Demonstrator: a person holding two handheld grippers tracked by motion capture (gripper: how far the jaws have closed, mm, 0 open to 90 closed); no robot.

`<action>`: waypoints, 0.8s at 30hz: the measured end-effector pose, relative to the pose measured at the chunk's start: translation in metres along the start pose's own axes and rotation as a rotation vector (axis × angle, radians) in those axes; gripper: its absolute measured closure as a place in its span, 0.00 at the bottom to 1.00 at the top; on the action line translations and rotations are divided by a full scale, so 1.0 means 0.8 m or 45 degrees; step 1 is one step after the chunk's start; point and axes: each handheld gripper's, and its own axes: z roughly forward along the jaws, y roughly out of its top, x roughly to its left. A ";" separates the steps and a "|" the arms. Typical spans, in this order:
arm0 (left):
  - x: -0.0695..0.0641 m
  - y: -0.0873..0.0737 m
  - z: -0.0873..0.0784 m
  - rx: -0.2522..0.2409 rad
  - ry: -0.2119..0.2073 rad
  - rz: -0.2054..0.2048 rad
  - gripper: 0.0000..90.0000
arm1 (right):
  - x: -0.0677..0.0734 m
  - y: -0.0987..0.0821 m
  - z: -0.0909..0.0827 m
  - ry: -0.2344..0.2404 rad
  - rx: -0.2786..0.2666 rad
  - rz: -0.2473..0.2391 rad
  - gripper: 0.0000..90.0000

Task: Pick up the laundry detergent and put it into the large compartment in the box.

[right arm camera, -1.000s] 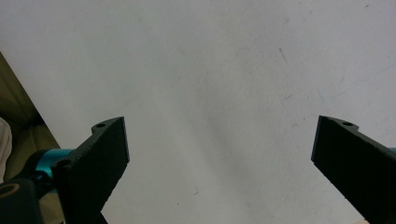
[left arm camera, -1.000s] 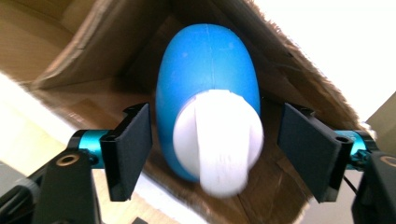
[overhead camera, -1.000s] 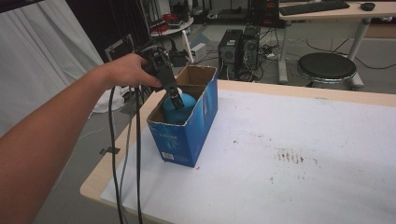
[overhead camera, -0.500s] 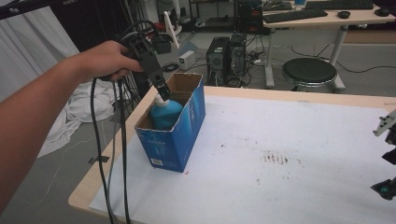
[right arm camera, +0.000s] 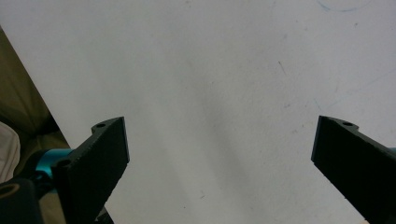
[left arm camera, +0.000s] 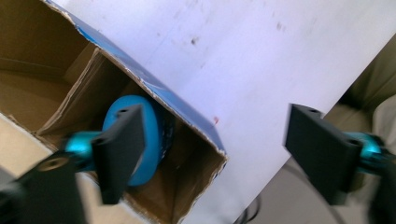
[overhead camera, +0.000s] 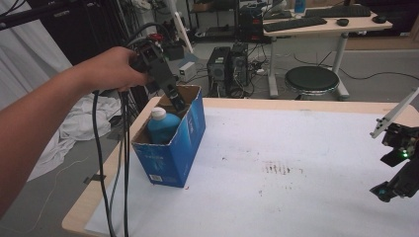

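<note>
The left gripper [overhead camera: 177,102] is held over the blue box [overhead camera: 173,148], jaws just opened, apparently off the blue bottle [overhead camera: 162,126]. The right gripper [right arm camera: 219,158] is spread wide.

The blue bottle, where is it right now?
In the high view the blue bottle stands inside the blue cardboard box at the table's left, just below the open left claw.

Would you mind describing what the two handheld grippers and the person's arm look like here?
The left gripper has two flat black jaws on teal metal mounts, a black body, and thick black cables trailing from it. The right gripper has the same black jaws with a teal fitting; in the high view it carries a grey plate and a small green light. The forearm is bare, with no sleeve visible.
</note>
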 end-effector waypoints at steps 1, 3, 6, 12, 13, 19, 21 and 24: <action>-0.005 0.005 0.003 -0.002 -0.031 0.000 0.19 | 0.001 -0.001 -0.001 0.000 -0.006 -0.002 0.04; -0.009 0.011 0.005 -0.012 -0.042 0.005 0.19 | 0.002 -0.002 -0.004 -0.003 -0.015 -0.001 0.04; -0.018 0.020 0.011 -0.002 -0.021 0.035 0.07 | 0.004 -0.005 -0.007 -0.009 -0.025 0.000 0.04; -0.039 0.037 0.023 -0.023 0.000 0.155 0.02 | 0.008 -0.007 -0.012 -0.017 -0.046 0.001 0.04; -0.043 0.040 0.026 -0.011 0.005 0.156 0.02 | 0.009 -0.008 -0.013 -0.018 -0.050 0.006 0.04; -0.068 0.066 0.039 -0.010 0.014 0.213 0.02 | 0.013 -0.008 -0.016 -0.026 -0.070 0.002 0.03; -0.076 0.076 0.041 -0.029 0.019 0.227 0.02 | 0.014 -0.008 -0.017 -0.028 -0.077 0.003 0.04; -0.088 0.091 0.047 -0.035 0.002 0.254 0.02 | 0.017 -0.007 -0.018 -0.028 -0.083 0.000 0.04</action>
